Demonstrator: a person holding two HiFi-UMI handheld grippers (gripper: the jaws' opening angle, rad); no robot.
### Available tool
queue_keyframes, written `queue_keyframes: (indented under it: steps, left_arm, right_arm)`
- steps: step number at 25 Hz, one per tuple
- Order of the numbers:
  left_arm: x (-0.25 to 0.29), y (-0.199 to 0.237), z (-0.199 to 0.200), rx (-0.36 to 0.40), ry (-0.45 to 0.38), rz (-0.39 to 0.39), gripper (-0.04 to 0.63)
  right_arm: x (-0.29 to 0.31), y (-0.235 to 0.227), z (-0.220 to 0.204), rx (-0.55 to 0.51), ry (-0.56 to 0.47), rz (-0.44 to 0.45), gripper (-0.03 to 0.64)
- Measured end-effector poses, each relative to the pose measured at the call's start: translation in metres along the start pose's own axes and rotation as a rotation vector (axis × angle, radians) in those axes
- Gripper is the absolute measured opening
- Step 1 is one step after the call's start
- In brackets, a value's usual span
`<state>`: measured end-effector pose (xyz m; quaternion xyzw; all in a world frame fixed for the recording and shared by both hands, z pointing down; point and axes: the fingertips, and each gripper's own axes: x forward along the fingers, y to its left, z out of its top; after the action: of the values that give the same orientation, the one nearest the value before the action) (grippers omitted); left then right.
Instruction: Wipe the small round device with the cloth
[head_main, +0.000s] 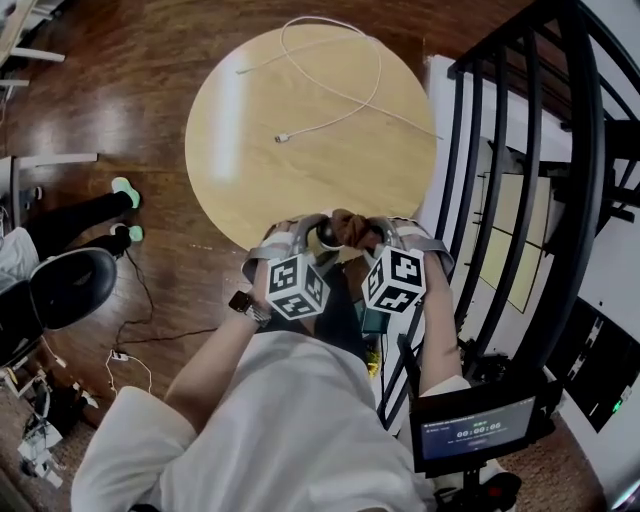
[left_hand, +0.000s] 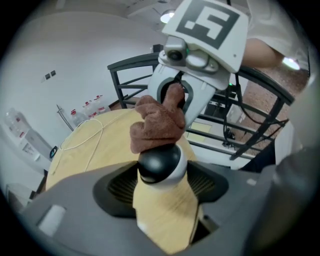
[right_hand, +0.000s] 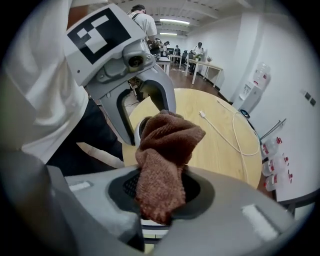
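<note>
The small round device (left_hand: 160, 164), black on top and white below, sits between the pads of my left gripper (left_hand: 161, 175), which press on both its sides. A brown cloth (right_hand: 162, 160) hangs bunched between the jaws of my right gripper (right_hand: 161, 186), which is shut on it. The cloth (left_hand: 157, 125) rests against the top of the device. In the head view both grippers meet over the near edge of the round wooden table (head_main: 250, 150), with the device (head_main: 326, 235) and the cloth (head_main: 354, 228) between them. From the right gripper view the cloth hides most of the device.
A white charging cable (head_main: 340, 85) loops across the far half of the table. A black metal railing (head_main: 530, 200) runs along the right. A black office chair (head_main: 65, 285) and a person's legs in green shoes (head_main: 125, 190) are at the left. A small screen (head_main: 475, 430) sits lower right.
</note>
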<state>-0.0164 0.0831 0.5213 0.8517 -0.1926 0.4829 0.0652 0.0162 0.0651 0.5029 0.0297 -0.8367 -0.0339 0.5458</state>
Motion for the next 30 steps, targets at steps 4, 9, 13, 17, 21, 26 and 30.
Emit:
queue_keyframes:
  steps: [4,9,13,17,21,26,30]
  left_arm:
    - [-0.006,-0.001,-0.001,0.003,-0.007,0.002,0.325]
    - [-0.01,-0.003,0.0,-0.007,-0.017,-0.01,0.327]
    - [-0.014,-0.006,0.0,-0.016,-0.028,-0.022,0.33]
    - [-0.012,-0.005,0.001,-0.045,-0.075,-0.087,0.334]
    - [-0.001,-0.006,-0.001,0.018,-0.108,-0.207,0.369]
    - [0.01,-0.011,0.01,0.148,-0.138,-0.328,0.38]
    - [0.013,-0.01,0.012,0.155,-0.148,-0.325,0.353]
  right_arm:
    - [0.012,-0.002,-0.006,-0.004,0.032,0.005,0.101]
    - [0.028,-0.002,-0.01,-0.023,0.069,0.032,0.1]
    - [0.045,0.002,-0.017,-0.037,0.124,0.056,0.1]
    - [0.056,0.0,-0.022,0.006,0.142,0.069,0.101]
    - [0.061,-0.002,-0.021,0.066,0.114,0.063,0.101]
    - [0.037,-0.009,-0.035,0.36,-0.032,-0.02,0.101]
    - [0.007,-0.012,-0.046,0.551,-0.147,-0.103,0.101]
